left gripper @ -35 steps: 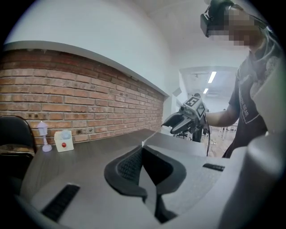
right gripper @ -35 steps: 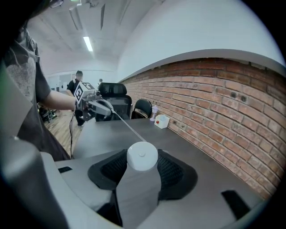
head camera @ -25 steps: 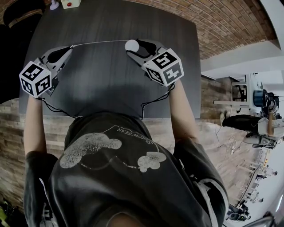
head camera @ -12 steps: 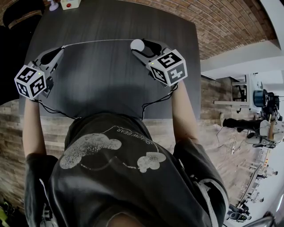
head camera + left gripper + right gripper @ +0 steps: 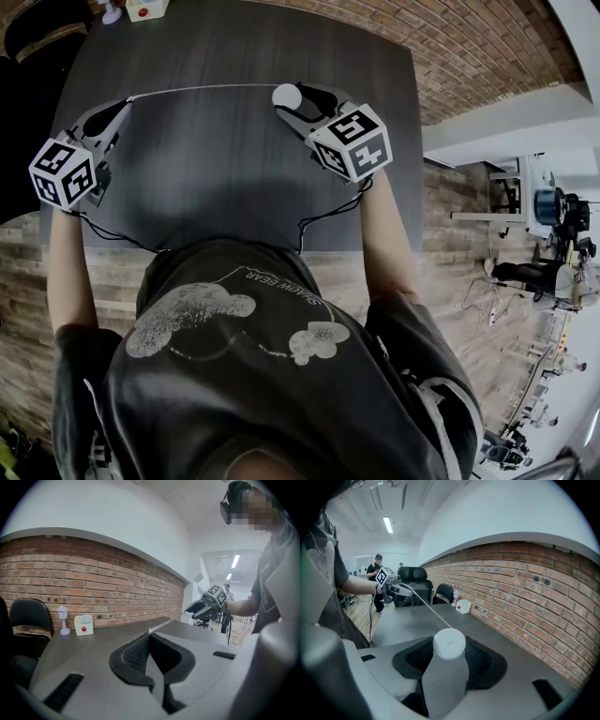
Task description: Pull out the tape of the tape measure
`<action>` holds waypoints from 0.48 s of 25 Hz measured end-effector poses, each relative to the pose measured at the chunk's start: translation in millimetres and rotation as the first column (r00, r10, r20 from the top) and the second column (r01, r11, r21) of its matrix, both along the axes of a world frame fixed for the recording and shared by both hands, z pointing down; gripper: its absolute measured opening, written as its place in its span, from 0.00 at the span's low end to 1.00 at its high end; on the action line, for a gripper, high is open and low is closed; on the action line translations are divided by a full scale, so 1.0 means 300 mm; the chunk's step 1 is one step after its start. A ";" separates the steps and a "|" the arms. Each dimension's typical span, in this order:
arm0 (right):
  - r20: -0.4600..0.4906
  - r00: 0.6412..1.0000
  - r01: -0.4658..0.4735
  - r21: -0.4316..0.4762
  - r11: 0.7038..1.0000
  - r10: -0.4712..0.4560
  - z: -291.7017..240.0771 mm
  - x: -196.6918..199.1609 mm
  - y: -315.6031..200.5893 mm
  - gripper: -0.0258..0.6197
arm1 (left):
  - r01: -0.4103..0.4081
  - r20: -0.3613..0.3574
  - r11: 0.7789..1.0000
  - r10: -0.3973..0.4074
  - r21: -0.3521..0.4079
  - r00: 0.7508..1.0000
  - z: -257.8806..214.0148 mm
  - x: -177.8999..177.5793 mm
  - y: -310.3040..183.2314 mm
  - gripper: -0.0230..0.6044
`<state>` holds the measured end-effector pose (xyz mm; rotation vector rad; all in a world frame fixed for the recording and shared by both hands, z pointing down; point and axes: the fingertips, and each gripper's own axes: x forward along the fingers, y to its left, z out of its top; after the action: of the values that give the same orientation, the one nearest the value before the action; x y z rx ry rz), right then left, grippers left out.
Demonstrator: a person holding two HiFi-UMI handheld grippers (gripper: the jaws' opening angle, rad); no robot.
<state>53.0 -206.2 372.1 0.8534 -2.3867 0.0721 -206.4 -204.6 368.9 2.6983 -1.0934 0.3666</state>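
A round white tape measure (image 5: 286, 96) (image 5: 449, 643) sits between the pads of my right gripper (image 5: 292, 97) (image 5: 449, 654), which is shut on it above the dark table (image 5: 234, 178). A thin white tape (image 5: 202, 90) (image 5: 429, 608) runs from it leftward to my left gripper (image 5: 125, 103) (image 5: 150, 637). The left jaws are shut on the tape's end (image 5: 149, 631), which shows as a small white tip at the pads. The two grippers are held wide apart, with the tape stretched taut above the table.
A small white box with a red button (image 5: 147, 8) (image 5: 84, 625) and a little lamp figure (image 5: 113, 11) (image 5: 62, 619) stand at the table's far edge by a brick wall. A black chair (image 5: 30, 616) is beside the table. A person stands far off (image 5: 375, 573).
My left gripper has moved further left, away from the right one, drawing out more tape. The right gripper has stayed almost where it was.
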 end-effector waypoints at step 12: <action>0.006 0.997 -0.078 -0.004 0.997 0.078 0.005 0.071 -0.015 0.40 | 0.073 -0.008 0.997 -0.073 -0.017 0.997 0.015 -0.091 -0.004 0.05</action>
<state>74.5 -210.7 373.4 0.9458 -2.3586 0.1099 -233.7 -206.0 373.6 2.6344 -1.1779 0.3498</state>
